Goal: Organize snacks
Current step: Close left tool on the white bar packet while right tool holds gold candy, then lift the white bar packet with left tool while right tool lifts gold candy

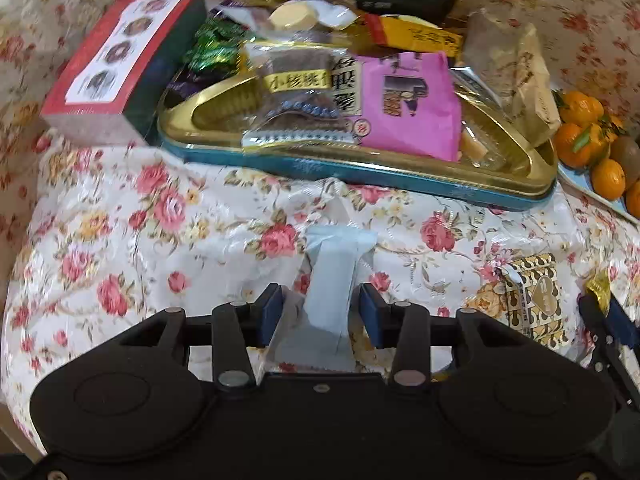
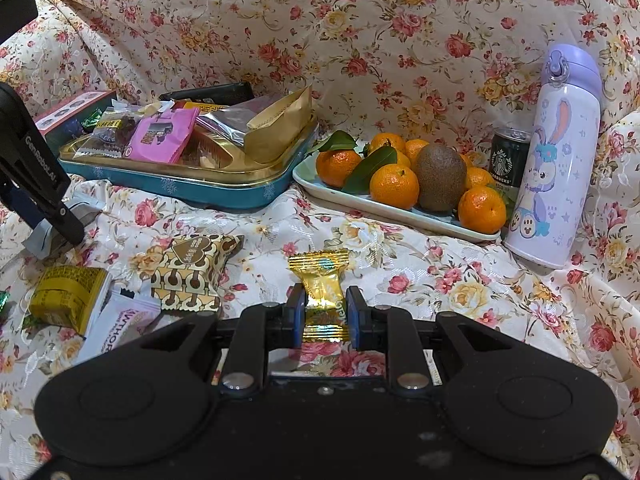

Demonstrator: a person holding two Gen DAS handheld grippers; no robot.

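A teal tin (image 1: 360, 174) with a gold inner tray holds several snack packets, among them a pink packet (image 1: 408, 104); it also shows in the right wrist view (image 2: 180, 184). My left gripper (image 1: 320, 312) is shut on a pale blue-white wrapped snack (image 1: 332, 280), just above the floral cloth in front of the tin. My right gripper (image 2: 323, 314) is shut on a gold-wrapped candy (image 2: 322, 280), to the right of the tin's front. The left gripper (image 2: 40, 184) shows at the left edge of the right wrist view.
A brown-and-gold patterned packet (image 2: 192, 268), a yellow packet (image 2: 66, 294) and a white-purple packet (image 2: 124, 320) lie loose on the cloth. A red box (image 1: 120, 64) stands left of the tin. A plate of oranges and a kiwi (image 2: 400, 184), a can (image 2: 506, 160) and a lilac bottle (image 2: 556, 160) stand right.
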